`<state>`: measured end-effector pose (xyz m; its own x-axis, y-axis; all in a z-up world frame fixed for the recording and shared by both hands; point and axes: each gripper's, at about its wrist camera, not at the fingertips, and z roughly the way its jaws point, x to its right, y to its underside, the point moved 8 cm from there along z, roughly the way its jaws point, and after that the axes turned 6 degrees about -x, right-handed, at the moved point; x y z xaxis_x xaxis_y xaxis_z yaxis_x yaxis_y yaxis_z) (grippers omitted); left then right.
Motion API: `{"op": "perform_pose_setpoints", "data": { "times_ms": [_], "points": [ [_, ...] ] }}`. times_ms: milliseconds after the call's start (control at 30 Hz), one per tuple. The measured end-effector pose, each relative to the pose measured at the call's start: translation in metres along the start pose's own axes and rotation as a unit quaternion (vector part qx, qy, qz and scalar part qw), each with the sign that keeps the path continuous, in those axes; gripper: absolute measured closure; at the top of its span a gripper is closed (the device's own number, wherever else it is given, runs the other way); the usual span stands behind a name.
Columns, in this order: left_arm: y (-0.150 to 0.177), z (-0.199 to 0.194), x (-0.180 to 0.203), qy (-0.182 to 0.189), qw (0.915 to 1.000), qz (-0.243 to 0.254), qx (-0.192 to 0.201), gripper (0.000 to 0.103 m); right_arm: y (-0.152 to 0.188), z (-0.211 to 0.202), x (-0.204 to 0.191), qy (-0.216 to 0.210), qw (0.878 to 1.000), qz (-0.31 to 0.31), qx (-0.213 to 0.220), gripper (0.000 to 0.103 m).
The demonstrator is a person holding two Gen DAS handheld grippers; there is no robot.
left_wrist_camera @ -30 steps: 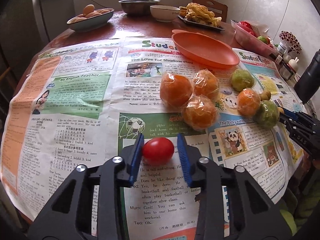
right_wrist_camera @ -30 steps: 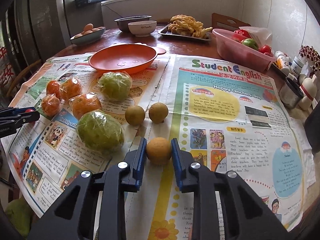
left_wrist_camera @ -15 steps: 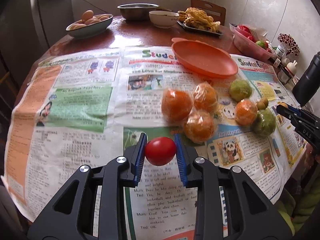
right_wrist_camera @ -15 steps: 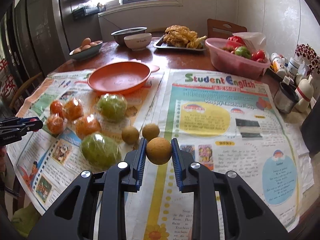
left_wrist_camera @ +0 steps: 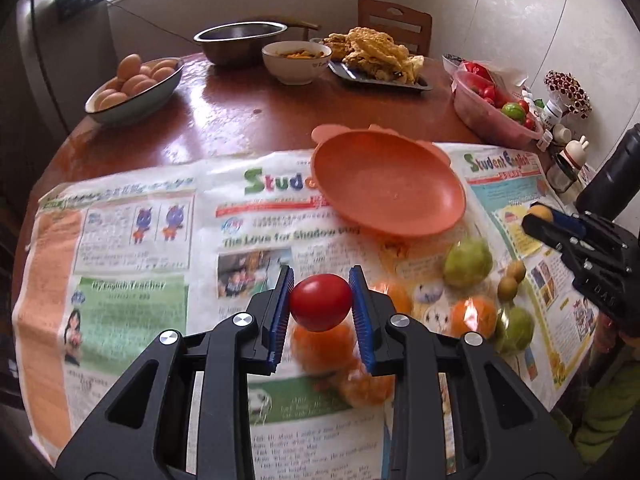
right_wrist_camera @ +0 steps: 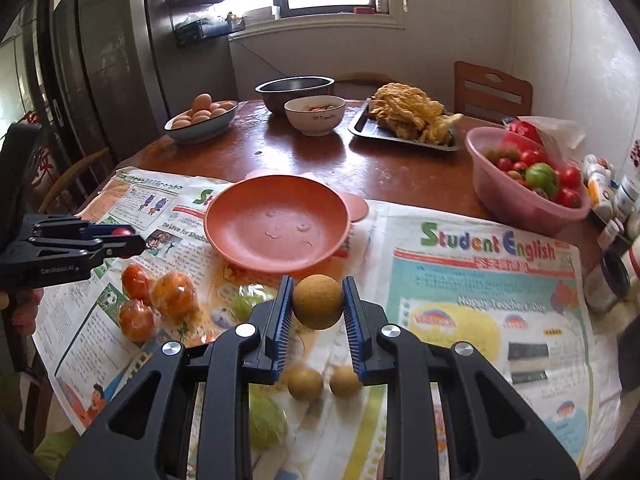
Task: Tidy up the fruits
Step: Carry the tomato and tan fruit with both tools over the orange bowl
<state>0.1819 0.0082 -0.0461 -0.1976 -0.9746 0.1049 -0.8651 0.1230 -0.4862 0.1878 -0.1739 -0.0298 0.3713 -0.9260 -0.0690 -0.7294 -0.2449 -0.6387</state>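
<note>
My left gripper (left_wrist_camera: 321, 307) is shut on a red tomato (left_wrist_camera: 320, 306) and holds it in the air over the wrapped oranges (left_wrist_camera: 324, 346). My right gripper (right_wrist_camera: 317, 307) is shut on a round brown fruit (right_wrist_camera: 317, 301), raised above the newspaper. An empty orange plate (right_wrist_camera: 276, 224) lies ahead of both grippers; it also shows in the left wrist view (left_wrist_camera: 386, 186). Wrapped oranges (right_wrist_camera: 174, 295), wrapped green fruits (left_wrist_camera: 467, 263) and two small brown fruits (right_wrist_camera: 305, 383) lie on the newspaper (right_wrist_camera: 480, 320). The left gripper (right_wrist_camera: 76, 240) shows in the right wrist view, the right gripper (left_wrist_camera: 560, 226) in the left.
Behind the plate on the brown table (right_wrist_camera: 384, 168) stand a pink basin of tomatoes (right_wrist_camera: 524, 192), a tray of fried food (right_wrist_camera: 408, 120), a white bowl (right_wrist_camera: 316, 116), a steel bowl (right_wrist_camera: 294, 92) and a bowl of eggs (right_wrist_camera: 200, 118). Small bottles (right_wrist_camera: 616, 200) crowd the right edge.
Both grippers closed on their fruits, lifted them off the newspaper and moved forward towards the orange plate.
</note>
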Motion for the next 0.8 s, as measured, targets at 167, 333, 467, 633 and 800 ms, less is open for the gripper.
{"op": "perform_pose_setpoints", "data": {
  "times_ms": [167,333,467,633,800],
  "points": [
    [-0.033,0.011,0.008,0.012,0.9999,0.01,-0.001,0.082,-0.018,0.023,-0.01,-0.021,0.999,-0.018,-0.016,0.079],
    [-0.058,0.035,0.016,0.018,0.9994,0.021,-0.021,0.082,-0.025,0.045,-0.017,-0.037,0.998,-0.031,-0.035,0.079],
    [-0.069,0.057,0.022,0.018,0.9986,0.028,-0.042,0.082,-0.027,0.061,-0.021,-0.044,0.997,-0.038,-0.052,0.079],
    [-0.078,0.076,0.029,0.027,0.9972,0.039,-0.058,0.082,-0.027,0.079,-0.022,-0.052,0.995,-0.043,-0.068,0.079],
    [-0.083,0.093,0.032,0.027,0.9961,0.041,-0.074,0.082,-0.028,0.091,-0.021,-0.06,0.994,-0.041,-0.078,0.079]
  ]
}}
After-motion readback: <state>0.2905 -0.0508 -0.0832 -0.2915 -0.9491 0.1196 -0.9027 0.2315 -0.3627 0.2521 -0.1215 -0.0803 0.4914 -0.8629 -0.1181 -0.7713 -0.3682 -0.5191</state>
